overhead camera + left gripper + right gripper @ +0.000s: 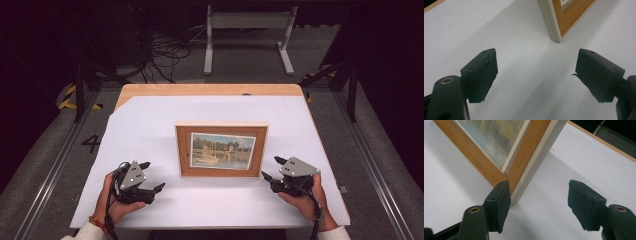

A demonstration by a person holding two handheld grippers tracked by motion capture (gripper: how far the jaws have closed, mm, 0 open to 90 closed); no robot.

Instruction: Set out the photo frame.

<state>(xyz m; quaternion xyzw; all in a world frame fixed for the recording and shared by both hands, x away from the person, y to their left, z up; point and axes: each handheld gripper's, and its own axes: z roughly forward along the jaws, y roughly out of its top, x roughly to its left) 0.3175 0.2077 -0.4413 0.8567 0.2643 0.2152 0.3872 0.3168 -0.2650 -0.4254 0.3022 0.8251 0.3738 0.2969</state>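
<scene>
A wooden picture frame (221,150) is seen standing upright near the middle of the white table cover (150,125), with its painted picture turned towards the near edge. The left gripper (152,176) is held near and to the left of the frame, clearly apart from it; in the left gripper view its jaws are spread wide and nothing is between them, only the bare cover, with the frame's lower corner (557,37) lying farther ahead. The right gripper (272,168) is held just beside the frame's lower right corner. In the right gripper view its jaws are also opened wide, and the corner of the frame (517,195) is found next to one jaw, but no grip on it is made; whether that jaw touches the wood cannot be told.

The step in hand is judged to be the release: the frame appears to be already set upright, and it is left standing by itself. For the next move, it is thought that both grippers should be drawn back towards the near edge without brushing the frame, above all on the right side, because a light push could tip it over.
</scene>
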